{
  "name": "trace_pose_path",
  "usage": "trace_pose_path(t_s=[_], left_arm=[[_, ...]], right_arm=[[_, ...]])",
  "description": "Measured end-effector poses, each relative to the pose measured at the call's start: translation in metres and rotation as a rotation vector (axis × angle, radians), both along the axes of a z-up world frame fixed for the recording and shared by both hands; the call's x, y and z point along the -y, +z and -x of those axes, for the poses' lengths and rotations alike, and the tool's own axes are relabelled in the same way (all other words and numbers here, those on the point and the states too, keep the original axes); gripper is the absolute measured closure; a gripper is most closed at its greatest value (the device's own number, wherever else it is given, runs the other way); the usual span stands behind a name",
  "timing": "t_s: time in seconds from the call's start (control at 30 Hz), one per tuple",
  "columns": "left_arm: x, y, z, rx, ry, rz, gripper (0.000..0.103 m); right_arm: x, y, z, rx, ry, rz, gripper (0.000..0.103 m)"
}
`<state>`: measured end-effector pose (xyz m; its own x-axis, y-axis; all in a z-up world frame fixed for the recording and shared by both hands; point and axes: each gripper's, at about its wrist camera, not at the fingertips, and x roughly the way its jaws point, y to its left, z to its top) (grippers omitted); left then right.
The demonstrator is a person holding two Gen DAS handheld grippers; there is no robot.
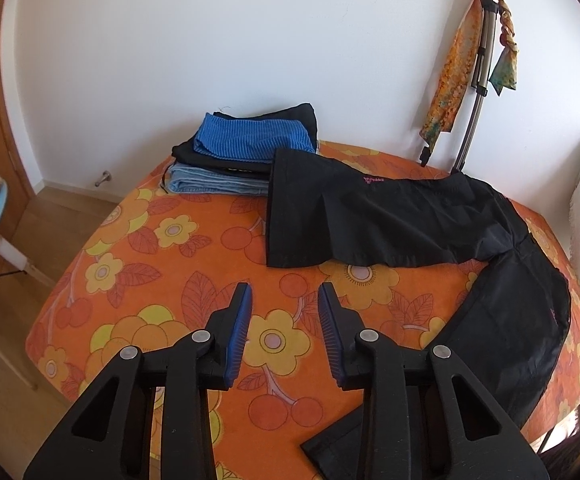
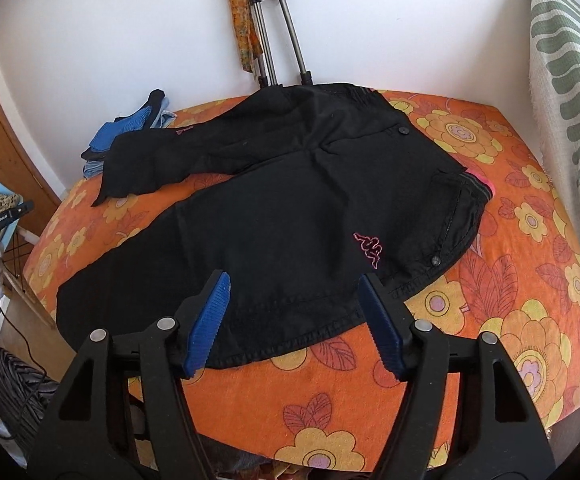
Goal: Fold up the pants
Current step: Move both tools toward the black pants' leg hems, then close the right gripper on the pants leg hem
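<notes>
White wall behind a flowered orange table (image 1: 138,240), black pants (image 2: 282,216) spread flat on it.

Both legs splay apart; the far one reaches a folded pile (image 1: 246,152). Left gripper (image 1: 284,308) hovers over bare cloth, jaws apart, empty. Right gripper (image 2: 293,300) hangs above the near leg's edge, jaws wide, gripping nothing.

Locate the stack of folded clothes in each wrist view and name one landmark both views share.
Left wrist view: the stack of folded clothes sits upper centre, at the table's far edge by the wall, left of the black pants.
Right wrist view: the stack peeks out at upper left, partly hidden behind a pant leg.
Shared landmark: the tripod leaning on the wall.
</notes>
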<state>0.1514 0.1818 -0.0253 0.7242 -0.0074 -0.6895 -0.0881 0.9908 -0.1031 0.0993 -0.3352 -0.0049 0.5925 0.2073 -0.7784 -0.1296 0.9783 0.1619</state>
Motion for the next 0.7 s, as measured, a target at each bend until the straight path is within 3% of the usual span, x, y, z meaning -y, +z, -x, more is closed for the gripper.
trace_pose_path(t_s=[0.27, 0.4, 0.7], left_arm=[[0.003, 0.002, 0.004, 0.011, -0.011, 0.012, 0.071], [0.006, -0.001, 0.010, -0.002, -0.027, 0.019, 0.071], [0.035, -0.013, 0.043, -0.056, -0.115, -0.007, 0.071]], right_arm=[[-0.087, -0.033, 0.049, -0.046, 0.380, 0.136, 0.039], [-0.126, -0.043, 0.063, -0.027, 0.553, 0.228, 0.043], [-0.188, -0.068, 0.071, 0.016, 0.850, 0.416, 0.053]])
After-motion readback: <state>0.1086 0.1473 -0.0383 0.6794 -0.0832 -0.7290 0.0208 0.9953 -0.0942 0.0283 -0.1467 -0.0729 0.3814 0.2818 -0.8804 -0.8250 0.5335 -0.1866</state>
